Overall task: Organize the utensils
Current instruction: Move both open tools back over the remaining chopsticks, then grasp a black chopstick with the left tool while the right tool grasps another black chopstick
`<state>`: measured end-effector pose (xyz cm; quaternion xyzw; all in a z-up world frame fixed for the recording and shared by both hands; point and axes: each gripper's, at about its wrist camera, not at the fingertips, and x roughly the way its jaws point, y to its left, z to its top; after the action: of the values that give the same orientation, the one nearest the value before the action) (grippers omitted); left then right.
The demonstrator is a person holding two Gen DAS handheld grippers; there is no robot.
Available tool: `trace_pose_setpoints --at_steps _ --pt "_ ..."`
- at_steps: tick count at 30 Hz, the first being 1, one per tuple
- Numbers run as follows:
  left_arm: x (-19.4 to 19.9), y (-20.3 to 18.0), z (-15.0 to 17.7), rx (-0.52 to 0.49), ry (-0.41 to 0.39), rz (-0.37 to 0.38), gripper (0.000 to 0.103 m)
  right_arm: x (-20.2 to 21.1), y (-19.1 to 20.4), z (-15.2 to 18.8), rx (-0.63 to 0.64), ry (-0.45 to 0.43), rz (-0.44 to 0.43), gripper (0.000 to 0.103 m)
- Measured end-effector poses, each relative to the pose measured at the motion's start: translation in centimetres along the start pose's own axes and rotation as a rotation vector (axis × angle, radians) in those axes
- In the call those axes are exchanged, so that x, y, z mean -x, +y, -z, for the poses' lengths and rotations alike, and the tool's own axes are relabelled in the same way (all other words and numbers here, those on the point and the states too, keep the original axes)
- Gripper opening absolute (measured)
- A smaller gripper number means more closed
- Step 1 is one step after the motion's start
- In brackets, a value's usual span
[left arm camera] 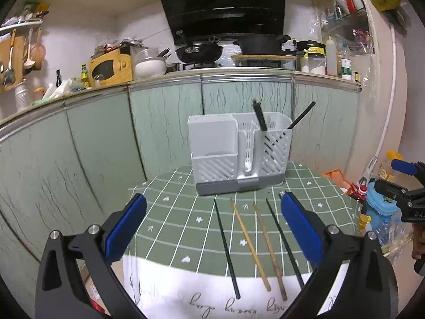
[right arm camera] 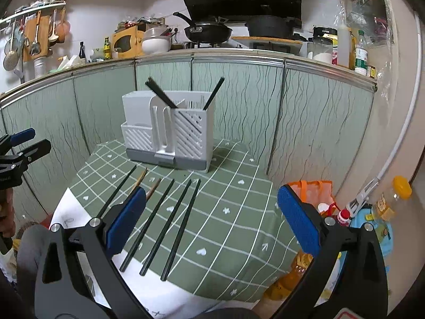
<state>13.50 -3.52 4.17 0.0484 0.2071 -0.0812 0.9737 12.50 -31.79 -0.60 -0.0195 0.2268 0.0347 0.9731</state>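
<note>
Left wrist view: a table with a green checked cloth (left arm camera: 313, 186) fills the middle, and a white utensil holder (left arm camera: 236, 151) stands at its far side with two black sticks poking out of its right part. Chopsticks (left arm camera: 249, 242), black and wooden, lie side by side on the cloth below the holder. The left gripper (left arm camera: 213, 208) and the right gripper (right arm camera: 212, 199) are both wide apart, holding nothing.
</note>
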Motion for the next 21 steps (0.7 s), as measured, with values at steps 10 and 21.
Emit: trace_pose_setpoints --at_steps 10,21 --pt "-0.1 1.0 4.0 0.036 0.028 0.003 0.099 -0.1 1.0 3.4 0.019 0.018 0.04 0.095" --pt "-2.1 1.0 7.7 0.025 0.094 -0.002 0.099 -2.7 2.5 6.3 0.017 0.091 0.02 0.095"
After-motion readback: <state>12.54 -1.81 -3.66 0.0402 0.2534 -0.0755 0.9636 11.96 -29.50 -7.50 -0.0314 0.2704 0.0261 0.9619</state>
